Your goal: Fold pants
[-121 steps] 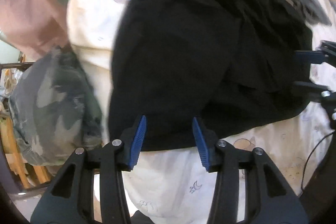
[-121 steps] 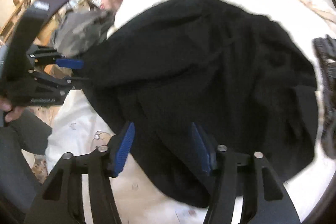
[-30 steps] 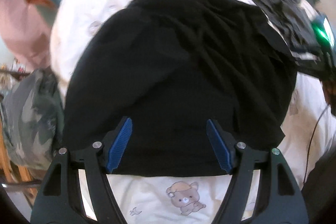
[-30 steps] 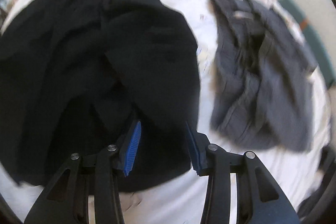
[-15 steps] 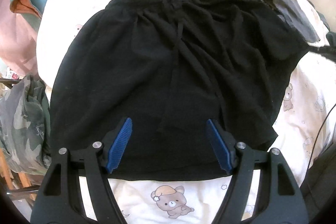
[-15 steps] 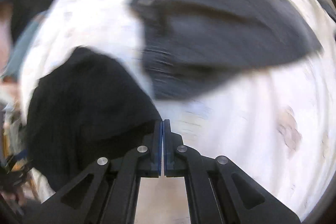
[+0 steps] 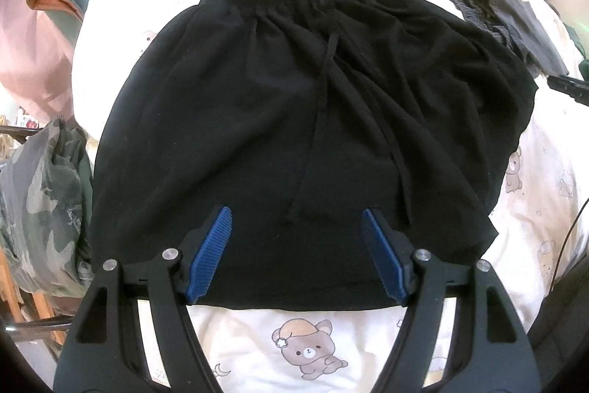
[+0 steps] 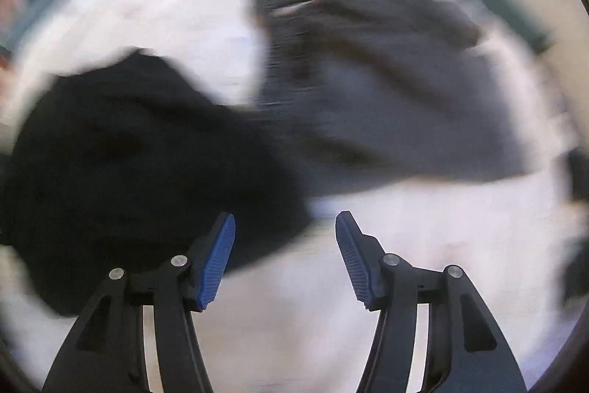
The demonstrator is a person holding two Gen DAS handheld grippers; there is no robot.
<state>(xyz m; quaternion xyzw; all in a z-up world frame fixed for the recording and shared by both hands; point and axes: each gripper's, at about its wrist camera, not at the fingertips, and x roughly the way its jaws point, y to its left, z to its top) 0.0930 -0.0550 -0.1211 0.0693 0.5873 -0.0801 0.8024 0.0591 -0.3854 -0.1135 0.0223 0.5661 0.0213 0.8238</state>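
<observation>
Your left claw (image 7: 296,253) hangs released above the black shorts (image 7: 294,120), spread flat on the bed sheet (image 7: 305,348); your right claw (image 8: 285,253), also released, has them at 10 o'clock

My left wrist camera looks down and forward, close over the black drawstring fabric shorts (image 7: 294,105). My right camera, blurred, faces their side edge (image 8: 129,164) and the crumpled grey garment (image 8: 386,91), which both views share.
</observation>
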